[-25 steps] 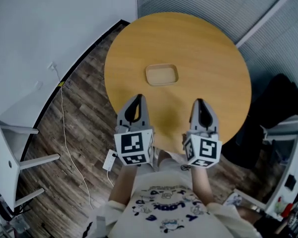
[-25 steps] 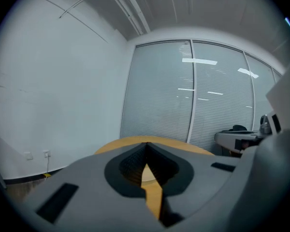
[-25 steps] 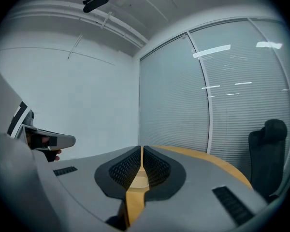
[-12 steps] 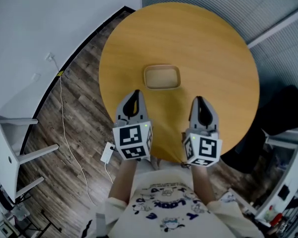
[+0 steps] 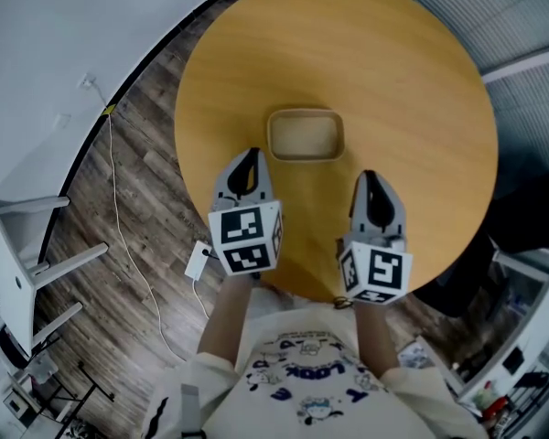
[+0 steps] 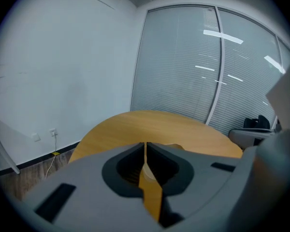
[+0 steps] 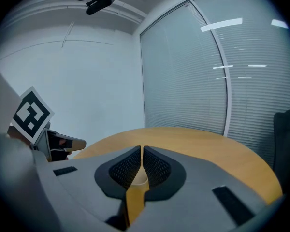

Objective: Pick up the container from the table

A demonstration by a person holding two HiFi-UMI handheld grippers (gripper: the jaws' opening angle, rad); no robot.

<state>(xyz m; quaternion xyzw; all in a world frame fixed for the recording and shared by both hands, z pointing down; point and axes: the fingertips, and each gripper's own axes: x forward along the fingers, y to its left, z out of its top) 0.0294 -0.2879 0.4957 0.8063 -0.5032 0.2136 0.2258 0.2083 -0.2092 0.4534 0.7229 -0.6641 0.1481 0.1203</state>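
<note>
A shallow tan container (image 5: 305, 135) with rounded corners lies near the middle of the round wooden table (image 5: 421, 80). Both grippers hover over the table's near side, short of the container and apart from it. My left gripper (image 5: 247, 161) points at the container's near left corner, jaws shut with nothing between them. My right gripper (image 5: 368, 177) is a little further back to the right, also shut and empty. In the left gripper view, the left gripper (image 6: 145, 144) hides most of the container (image 6: 176, 147). The right gripper (image 7: 142, 149) shows only a thin slit between its jaws.
The table's near edge (image 5: 284, 286) runs under the marker cubes. On the wood floor to the left lie a white cable and adapter (image 5: 199, 262), beside white furniture legs (image 5: 46, 263). A dark chair or bag (image 5: 531, 218) stands at the right. Blinds cover the glass wall (image 6: 183, 66) beyond.
Both grippers have moved forward and down over the table toward the container, still shut. The head view has shifted, so the table and container sit closer and larger in the frame.
</note>
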